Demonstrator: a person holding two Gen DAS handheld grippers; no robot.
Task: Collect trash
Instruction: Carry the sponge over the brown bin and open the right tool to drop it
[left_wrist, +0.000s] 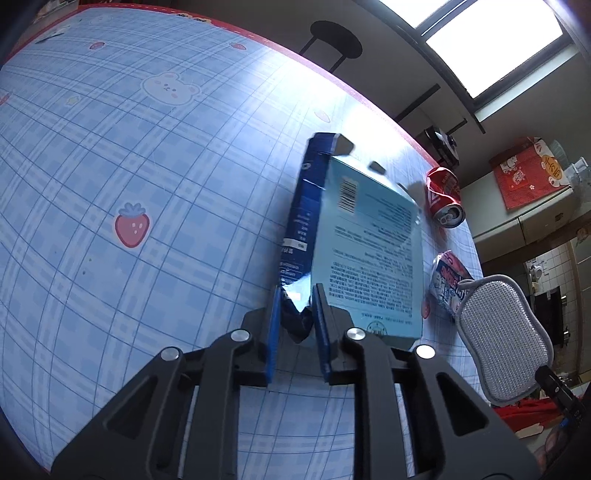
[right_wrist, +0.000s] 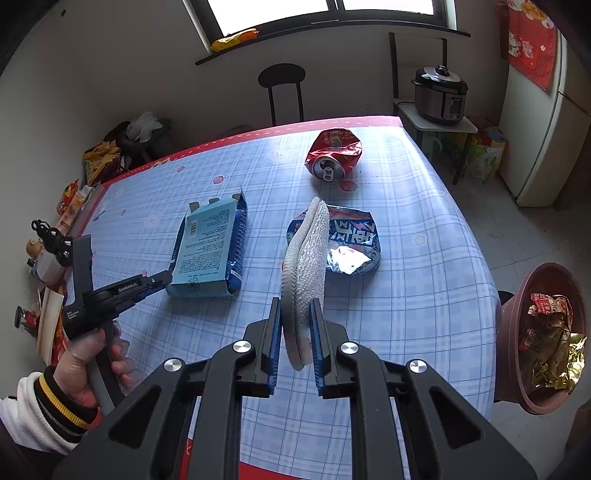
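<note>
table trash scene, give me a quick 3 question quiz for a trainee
1. True or false: the left gripper is closed on the blue carton's torn end.
2. What does the right gripper hold? A crushed red can, B silver scrubbing pad, C snack wrapper.
3. Where does collected trash already sit?

Key: 1 true. 2 B, the silver scrubbing pad; the crushed red can lies on the table. 3 In the brown bin beside the table.

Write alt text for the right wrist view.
The right claw grips a silver scrubbing pad above a blue checked table. On it lie a blue box, held by the left claw, and a crushed red can.
</note>
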